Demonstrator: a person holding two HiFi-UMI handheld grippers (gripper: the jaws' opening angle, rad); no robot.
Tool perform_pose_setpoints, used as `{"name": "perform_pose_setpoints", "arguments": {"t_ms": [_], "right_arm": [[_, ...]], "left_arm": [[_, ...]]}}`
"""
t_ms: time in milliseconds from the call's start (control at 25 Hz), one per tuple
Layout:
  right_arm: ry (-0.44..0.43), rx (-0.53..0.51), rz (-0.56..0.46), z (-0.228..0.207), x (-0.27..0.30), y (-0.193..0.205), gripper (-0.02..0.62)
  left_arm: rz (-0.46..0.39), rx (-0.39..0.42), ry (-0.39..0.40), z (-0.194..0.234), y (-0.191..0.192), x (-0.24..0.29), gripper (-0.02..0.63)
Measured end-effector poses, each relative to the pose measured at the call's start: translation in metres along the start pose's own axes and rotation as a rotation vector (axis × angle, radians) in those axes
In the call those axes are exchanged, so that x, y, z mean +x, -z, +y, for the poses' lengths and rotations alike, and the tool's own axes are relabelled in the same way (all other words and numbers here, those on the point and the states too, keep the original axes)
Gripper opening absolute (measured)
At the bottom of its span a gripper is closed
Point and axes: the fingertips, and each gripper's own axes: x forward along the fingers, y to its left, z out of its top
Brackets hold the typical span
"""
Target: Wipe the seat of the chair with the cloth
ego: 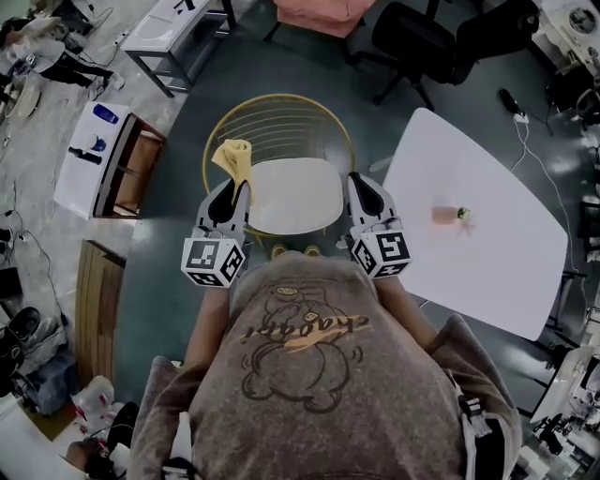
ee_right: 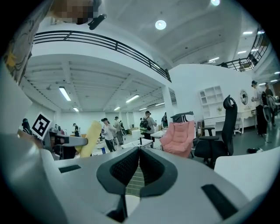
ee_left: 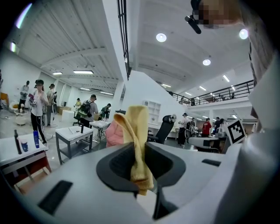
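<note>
The chair has a gold wire frame and a white seat cushion, straight ahead of me in the head view. My left gripper hovers at the seat's left edge, shut on a yellow cloth that sticks up past its tips. In the left gripper view the cloth is pinched between the jaws of the gripper, which points level at the room. My right gripper hovers at the seat's right edge. Its jaws meet with nothing between them. The cloth shows at that view's left.
A white table with a small object stands to the right. Beyond the chair are a black office chair and a pink armchair. A white cabinet and wooden shelf stand at the left. People stand far off.
</note>
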Motion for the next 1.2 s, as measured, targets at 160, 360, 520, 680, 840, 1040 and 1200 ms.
{"name": "perform_pose_setpoints", "arguments": {"t_ms": [160,360,520,680,840,1040,1200], "right_arm": [[-0.002,0.007,0.012,0.001,0.000,0.006,0.028],[-0.003,0.018,0.013,0.001,-0.002,0.008,0.028],[-0.005,0.016,0.011,0.000,-0.002,0.005,0.028],[-0.014,0.016,0.009,0.000,-0.003,0.002,0.028],[-0.007,0.006,0.006,-0.001,-0.004,0.002,0.027],[-0.002,0.004,0.012,-0.004,-0.004,0.005,0.028],[-0.003,0.008,0.014,-0.003,-0.003,0.003,0.026]], "left_arm": [[0.009,0.011,-0.001,-0.003,0.005,0.004,0.075],[0.007,0.021,-0.009,-0.004,0.007,0.001,0.075],[0.011,0.020,-0.031,0.001,0.006,-0.003,0.075],[0.003,0.014,-0.048,0.003,0.004,-0.006,0.075],[0.000,0.003,-0.054,0.003,0.004,-0.006,0.075],[0.007,-0.028,-0.062,0.005,0.010,-0.005,0.075],[0.013,-0.029,-0.070,0.006,0.010,-0.006,0.075]]}}
